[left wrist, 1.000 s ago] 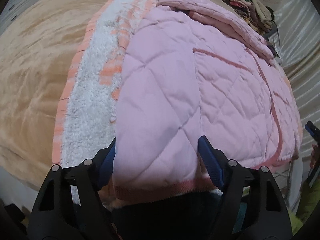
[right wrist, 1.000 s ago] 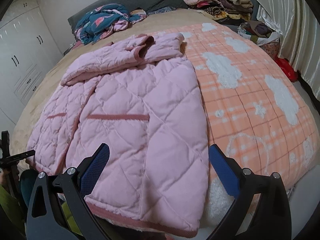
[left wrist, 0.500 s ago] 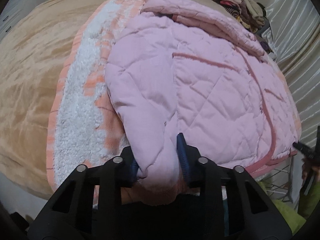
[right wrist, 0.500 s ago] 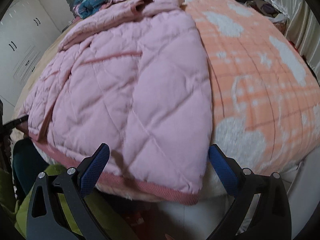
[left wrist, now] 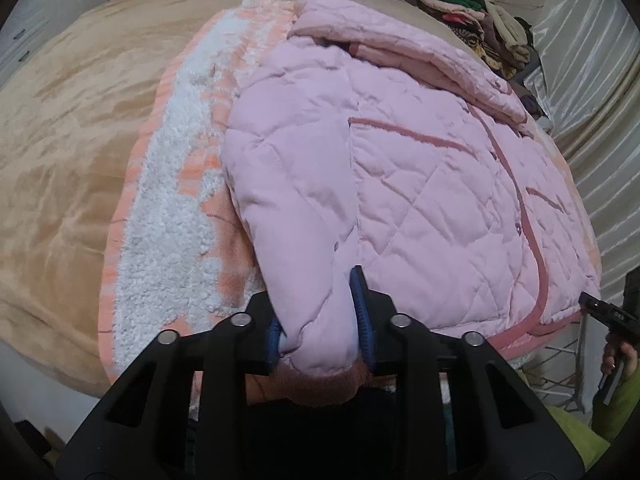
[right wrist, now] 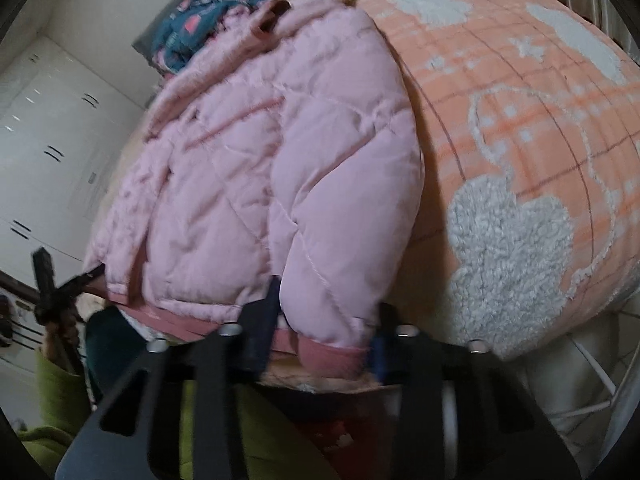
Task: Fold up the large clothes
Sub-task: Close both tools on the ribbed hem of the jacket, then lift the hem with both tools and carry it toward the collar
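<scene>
The jacket [left wrist: 420, 184], pink and quilted, lies spread on the blanket [left wrist: 172, 216] and fills the centre and right of the left wrist view; in the right wrist view it [right wrist: 280, 168] fills the centre and left. Its hem runs along the bed's near edge, at the bottom of both pictures, with a darker pink trim along it.

In the left wrist view the left gripper [left wrist: 320, 320] sits at lower centre, its jaws closing, narrow, with a bunched hem corner of the jacket pressed between the blue pads. In the right wrist view the right gripper [right wrist: 324, 324] sits at lower centre, its jaws closing on the other hem corner, the puffed fabric and its trim squeezed between them. That view is blurred.

The blanket, orange with white fleecy patches, lies under the jacket and shows as a strip left of it in the left wrist view and as a broad field at right in the right wrist view [right wrist: 520, 140]. A tan cover [left wrist: 68, 140] takes the left of the left wrist view. A pile of clothes [left wrist: 476, 28] sits at upper right there, beside a pale curtain [left wrist: 592, 80]. A blue patterned garment [right wrist: 200, 28] lies at upper left in the right wrist view, near white cupboards [right wrist: 52, 140].
</scene>
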